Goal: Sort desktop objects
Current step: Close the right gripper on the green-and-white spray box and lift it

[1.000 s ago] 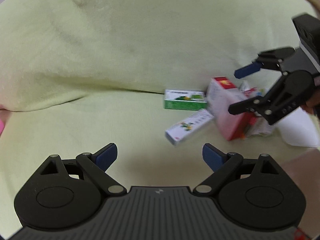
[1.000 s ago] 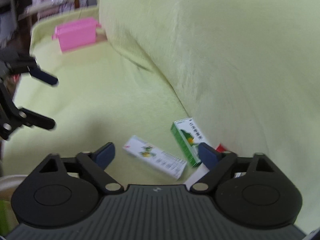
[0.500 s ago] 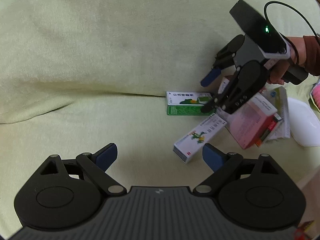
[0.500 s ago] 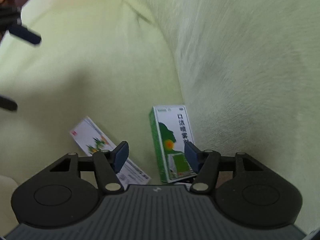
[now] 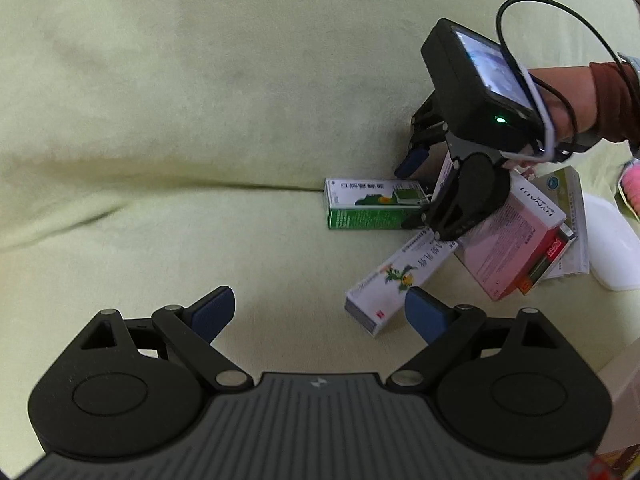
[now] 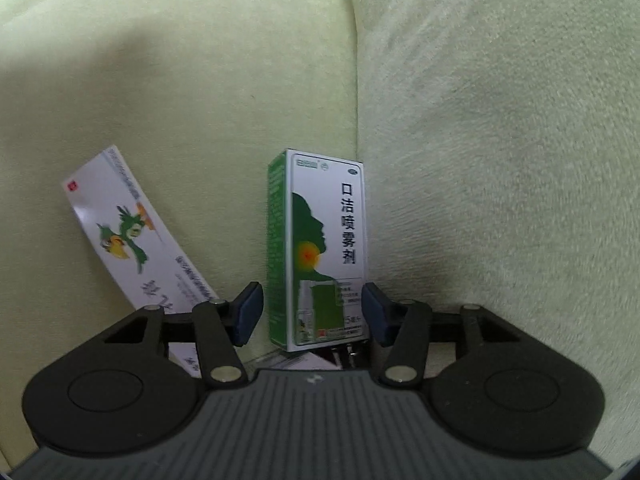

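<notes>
A green and white box (image 5: pixel 368 208) (image 6: pixel 320 248) lies on the pale green sofa seat (image 5: pixel 200 248) against the backrest. My right gripper (image 5: pixel 416 192) (image 6: pixel 312 312) is low over its near end, open, one blue pad on each side of the box with a small gap. A long white box with a bird picture (image 5: pixel 396 280) (image 6: pixel 132 240) lies at an angle beside it. A pink box (image 5: pixel 516 248) rests on a flat pale box (image 5: pixel 568 216). My left gripper (image 5: pixel 318 310) hovers open and holds nothing, its right pad near the long white box.
A hand and dark red sleeve (image 5: pixel 608 100) hold the right gripper. A white object (image 5: pixel 612 252) lies at the seat's right end, with something pink (image 5: pixel 632 188) at the frame edge. The sofa backrest (image 6: pixel 500 140) rises right behind the boxes.
My right gripper has come down onto the green box and its fingers have narrowed around it. My left gripper has drifted closer to the boxes and stays open.
</notes>
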Motion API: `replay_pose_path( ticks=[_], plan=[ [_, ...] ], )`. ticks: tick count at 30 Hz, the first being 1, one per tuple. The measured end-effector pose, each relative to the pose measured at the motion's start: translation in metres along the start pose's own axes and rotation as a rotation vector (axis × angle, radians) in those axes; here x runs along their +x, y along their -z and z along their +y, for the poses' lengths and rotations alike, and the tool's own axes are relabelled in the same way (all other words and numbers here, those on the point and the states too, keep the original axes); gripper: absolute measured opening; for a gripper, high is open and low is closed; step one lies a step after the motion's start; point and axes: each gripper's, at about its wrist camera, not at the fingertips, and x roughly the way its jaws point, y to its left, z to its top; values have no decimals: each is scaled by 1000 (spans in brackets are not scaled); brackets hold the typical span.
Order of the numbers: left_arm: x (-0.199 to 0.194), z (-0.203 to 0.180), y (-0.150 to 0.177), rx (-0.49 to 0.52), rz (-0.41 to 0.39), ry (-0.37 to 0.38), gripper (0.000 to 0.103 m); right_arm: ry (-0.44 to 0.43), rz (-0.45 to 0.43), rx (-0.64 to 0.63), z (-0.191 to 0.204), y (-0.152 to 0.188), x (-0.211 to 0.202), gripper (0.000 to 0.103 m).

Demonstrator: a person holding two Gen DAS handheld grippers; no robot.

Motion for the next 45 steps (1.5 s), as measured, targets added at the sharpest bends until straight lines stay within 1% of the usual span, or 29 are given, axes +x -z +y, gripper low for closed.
replay_pose_path(
  ticks=[3, 4, 5, 7, 10, 13, 14, 15, 16, 17, 18, 19, 21, 23, 24, 27, 31, 37, 45],
  plan=[
    [24, 5, -17, 7, 15, 9, 90, 27, -24, 7, 5, 10, -6, 49],
    [33, 8, -23, 5, 9, 26, 87, 30, -32, 12, 5, 13, -7, 49],
    [42, 11, -28, 0, 2, 52, 82, 31, -40, 20, 5, 17, -9, 49],
    [66, 14, -38, 1, 3, 113, 75, 29, -57, 44, 3, 25, -14, 49],
    [99, 11, -47, 64, 24, 148, 74, 12, -66, 73, -1, 37, -18, 49],
    [127, 0, -49, 171, 60, 143, 74, 9, -28, 77, -1, 44, -18, 48],
    [133, -2, -49, 190, 67, 142, 72, 12, -6, 74, 0, 46, -15, 43],
    [139, -3, -49, 204, 75, 136, 69, 15, 16, 71, 0, 49, -12, 33],
    [146, -4, -49, 215, 86, 137, 61, 19, 38, 71, 0, 51, -8, 29],
    [151, -5, -49, 218, 94, 143, 57, 29, 62, 79, -1, 54, -3, 24],
    [155, -5, -49, 216, 87, 150, 57, 41, 72, 91, -3, 57, 1, 20],
    [156, -5, -50, 219, 71, 159, 51, 41, 68, 105, -6, 58, 2, 18],
    [158, -10, -50, 258, 64, 173, 49, 27, 55, 137, -11, 59, 1, 17],
    [159, -14, -50, 301, 59, 172, 49, 4, 45, 142, -12, 58, 0, 17],
    [158, -15, -50, 315, 58, 169, 49, -2, 44, 133, -12, 58, 0, 15],
    [155, -12, -49, 322, 57, 169, 49, -11, 30, 119, -9, 60, -3, 12],
    [142, -8, -43, 330, 46, 153, 49, -14, -23, 130, -4, 65, -14, 10],
    [97, 1, -37, 320, -6, 114, 49, -14, -102, 117, 14, 66, -48, 10],
    [30, -3, -32, 316, -34, 58, 49, -16, -193, 119, 43, 81, -117, 10]
  ],
)
